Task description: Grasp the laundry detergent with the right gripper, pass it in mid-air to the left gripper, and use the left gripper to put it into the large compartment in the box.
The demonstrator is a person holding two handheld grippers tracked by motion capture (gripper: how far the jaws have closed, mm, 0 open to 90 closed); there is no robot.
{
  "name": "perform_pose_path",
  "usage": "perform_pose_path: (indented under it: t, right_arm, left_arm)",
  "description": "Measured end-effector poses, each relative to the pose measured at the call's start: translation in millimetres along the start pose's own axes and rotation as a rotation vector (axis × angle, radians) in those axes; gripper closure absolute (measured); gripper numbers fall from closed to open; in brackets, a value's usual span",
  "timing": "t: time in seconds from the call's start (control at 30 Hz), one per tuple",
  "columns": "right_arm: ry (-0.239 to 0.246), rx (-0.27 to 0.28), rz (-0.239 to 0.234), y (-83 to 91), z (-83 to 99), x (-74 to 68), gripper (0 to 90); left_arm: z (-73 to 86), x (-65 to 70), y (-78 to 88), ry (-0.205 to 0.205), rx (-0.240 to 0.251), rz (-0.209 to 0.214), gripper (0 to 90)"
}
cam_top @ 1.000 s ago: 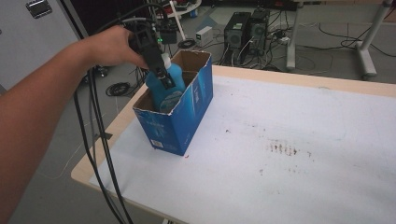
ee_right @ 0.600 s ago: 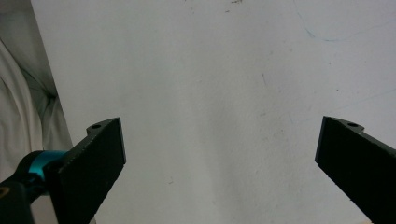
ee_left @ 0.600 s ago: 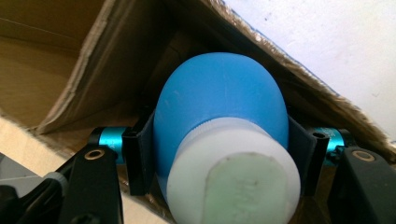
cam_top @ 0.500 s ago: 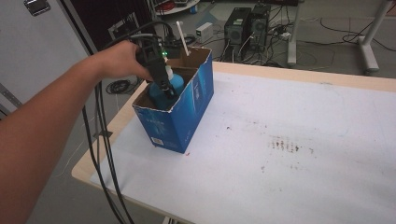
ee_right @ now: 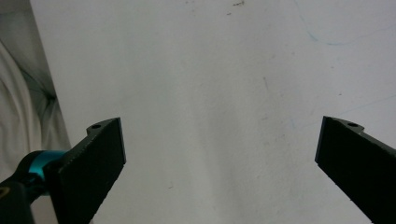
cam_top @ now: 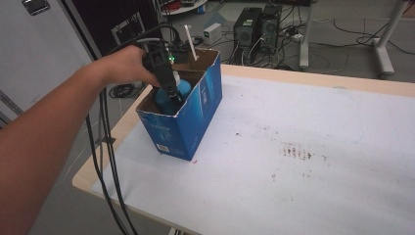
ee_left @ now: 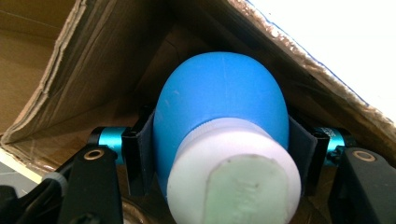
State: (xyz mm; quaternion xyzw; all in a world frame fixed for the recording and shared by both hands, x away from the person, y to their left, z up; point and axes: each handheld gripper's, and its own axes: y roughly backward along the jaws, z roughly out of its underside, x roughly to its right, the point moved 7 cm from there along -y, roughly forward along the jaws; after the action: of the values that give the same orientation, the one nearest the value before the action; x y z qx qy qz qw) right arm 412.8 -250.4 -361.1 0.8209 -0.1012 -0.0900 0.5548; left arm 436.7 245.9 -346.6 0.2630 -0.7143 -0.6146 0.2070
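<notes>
A blue bottle (ee_left: 219, 116) with a white cap (ee_left: 233, 177) sits between the black jaws of my left gripper (ee_left: 219, 154), which is shut on it. In the high view that left gripper (cam_top: 169, 93) reaches down into an open blue cardboard box (cam_top: 181, 125) at the table's left end, with the blue bottle (cam_top: 178, 90) partly inside the box. The left gripper view has the box's brown inner walls (ee_left: 84, 74) close around the bottle. My right gripper (ee_right: 219, 163) stands open over the white table surface (ee_right: 210, 70), nothing between its jaws.
A white stick (cam_top: 191, 41) rises from the far end of the box. Black cables (cam_top: 105, 147) hang off the table's left edge. The white table (cam_top: 303, 147) stretches right of the box with small dark stains (cam_top: 296, 152). Computer cases (cam_top: 257, 29) stand on the floor beyond.
My left gripper has lowered the blue bottle deeper into the box.
</notes>
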Motion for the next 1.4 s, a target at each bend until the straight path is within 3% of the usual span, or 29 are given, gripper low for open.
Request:
perform_pose_path:
  t: [0.4, 0.6, 0.73, 0.9, 0.97, 1.07, 1.17, 1.2, 1.33, 1.4]
  right_arm:
    - [-0.005, 0.019, 0.023, 2.4, -2.8, 0.6, 1.0]
    - [0.001, 0.024, 0.031, 4.1, -2.5, -0.1, 1.0]
    - [0.000, 0.023, 0.037, 5.3, -1.9, -0.5, 1.0]
    - [0.003, 0.025, 0.044, 6.0, -2.0, -0.8, 1.0]
    - [0.006, 0.028, 0.046, 6.3, -2.7, -1.3, 1.0]
    - [0.011, 0.035, 0.049, 6.7, -3.8, -1.6, 1.0]
    - [0.014, 0.034, 0.053, 7.1, -3.8, -2.0, 1.0]
    - [0.018, 0.034, 0.060, 7.4, -3.7, -1.3, 1.0]
    - [0.018, 0.043, 0.071, 7.9, -3.8, 0.4, 1.0]
    - [0.018, 0.047, 0.074, 8.4, -4.2, 0.5, 1.0]
  left_arm:
    - [-2.5, -9.1, 19.5, 0.084, 0.111, -0.025, 25.9]
    - [-4.7, -9.5, 37.9, 0.116, 0.185, -0.021, 25.6]
    - [-6.6, -9.6, 50.4, 0.116, 0.210, -0.023, 25.5]
    - [-13.9, -4.4, 73.3, 0.121, 0.285, -0.005, 25.0]
    - [-15.9, -3.1, 77.4, 0.124, 0.287, -0.014, 17.7]
    - [-19.4, 0.6, 81.9, 0.121, 0.300, -0.004, 17.7]
    - [-24.7, 3.3, 82.6, 0.157, 0.300, -0.005, 17.7]
    - [-27.0, 5.3, 82.7, 0.156, 0.303, 0.005, 17.6]
    - [-33.7, 15.7, 83.8, 0.075, 0.321, 0.040, 17.6]
    - [-38.5, 19.7, 84.6, 0.069, 0.331, 0.052, 17.7]
